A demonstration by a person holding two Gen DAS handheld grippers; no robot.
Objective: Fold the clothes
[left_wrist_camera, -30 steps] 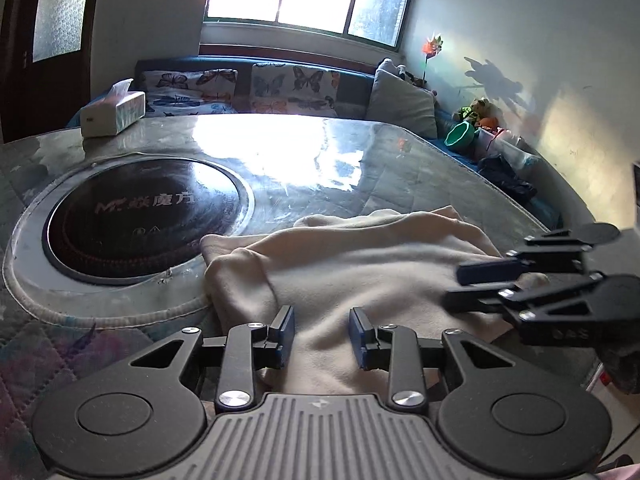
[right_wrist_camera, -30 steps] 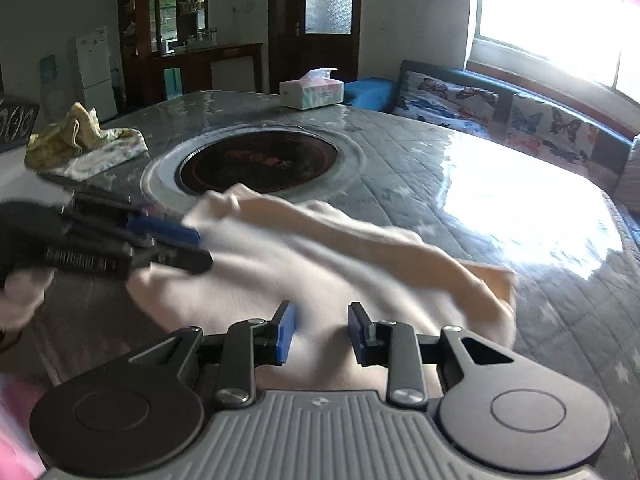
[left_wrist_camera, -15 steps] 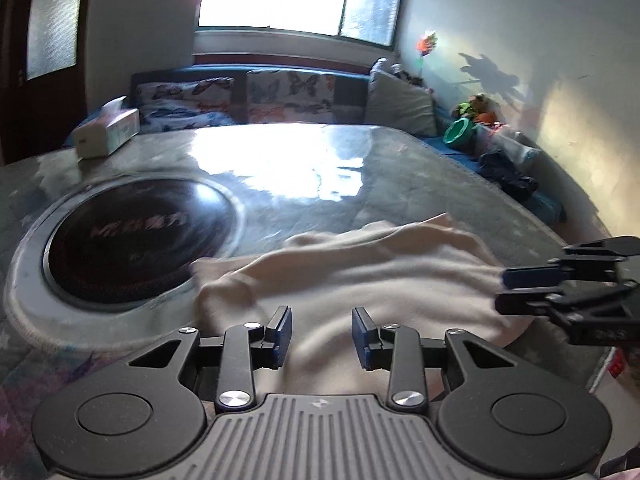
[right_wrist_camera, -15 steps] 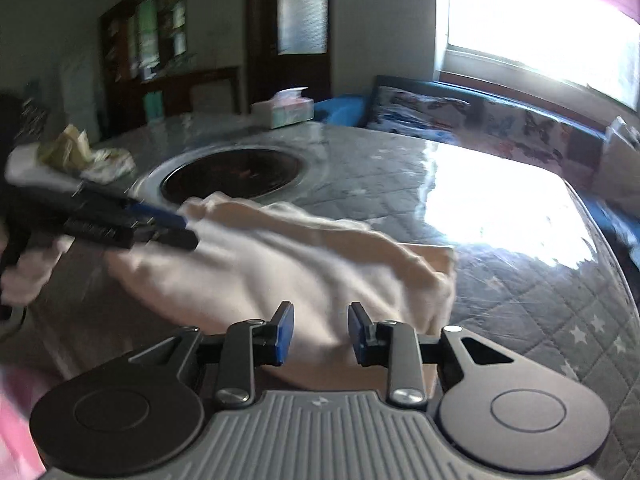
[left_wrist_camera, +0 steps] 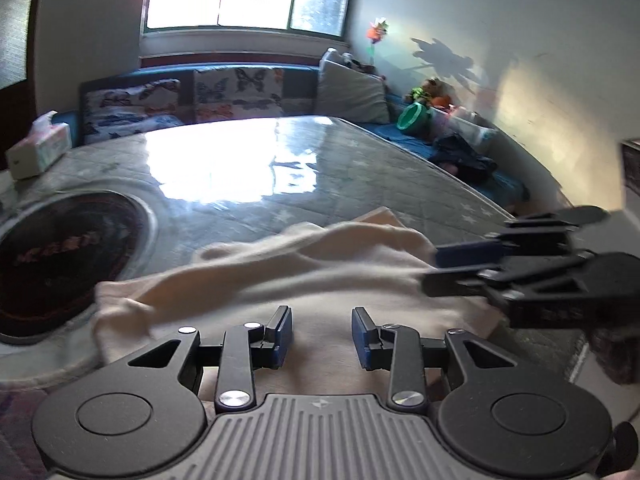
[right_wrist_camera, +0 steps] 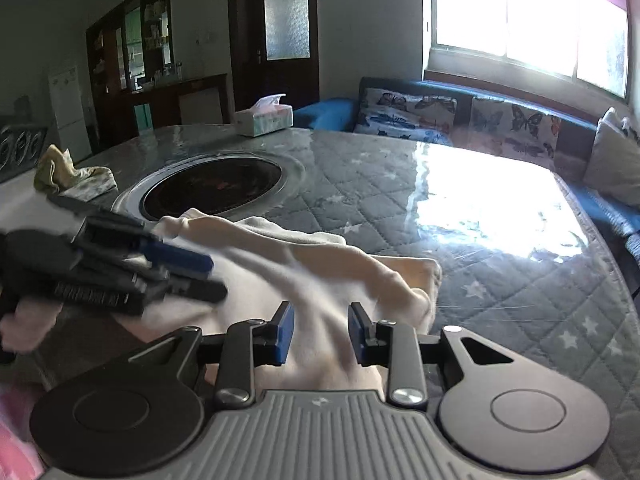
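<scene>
A cream garment (left_wrist_camera: 300, 276) lies rumpled on the quilted, glossy table (left_wrist_camera: 360, 168), with a raised fold along its far side. My left gripper (left_wrist_camera: 322, 320) hovers over the garment's near part. It is open, its blue pads apart, and cloth shows in the gap below them. My right gripper (left_wrist_camera: 430, 270) reaches in from the right over the garment's right end. In the right wrist view the right gripper (right_wrist_camera: 320, 316) is open above the cream garment (right_wrist_camera: 320, 256). The left gripper (right_wrist_camera: 218, 278) enters from the left over the cloth's left end.
A dark round hotplate (right_wrist_camera: 216, 184) is set into the table (right_wrist_camera: 400, 200) just beyond the garment. A tissue box (right_wrist_camera: 262, 118) stands at the far edge and a crumpled yellow-green cloth (right_wrist_camera: 68, 176) lies far left. A cushioned bench (left_wrist_camera: 200, 92) runs under the window.
Both grippers have slid sideways over the garment and now sit closer together. The hotplate has drifted left in the left wrist view. The jaws stand about as before.
</scene>
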